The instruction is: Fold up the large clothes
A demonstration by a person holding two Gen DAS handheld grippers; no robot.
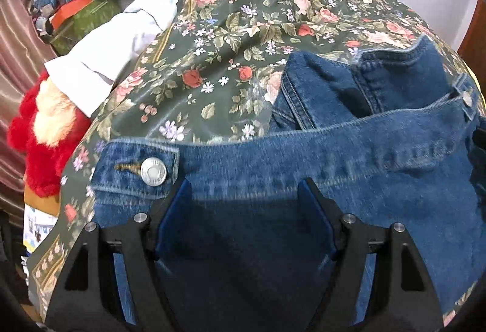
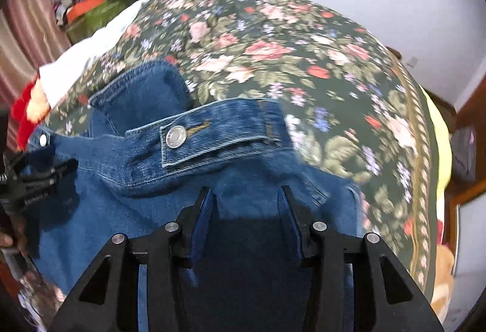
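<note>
Denim jacket (image 1: 334,155) lies on the floral bedspread (image 1: 231,37), near edge of the bed, hem band with a metal snap button (image 1: 153,171) facing the far side; collar end bunched up beyond it.

Left gripper (image 1: 246,189) angled down over the jacket, jaws spread wide, blue pads either side of bare denim; nothing pinched.

Right gripper (image 2: 244,195) also angled down over the jacket, just below the tab with its button (image 2: 175,136); jaws part-way apart, gap visible between the pads, no cloth caught in it as far as the blur lets me judge.

White cloth (image 1: 121,37) at the left edge of the bedspread; red plush toy (image 1: 39,131) beside it; clutter pile (image 1: 70,3) by the curtain.
</note>
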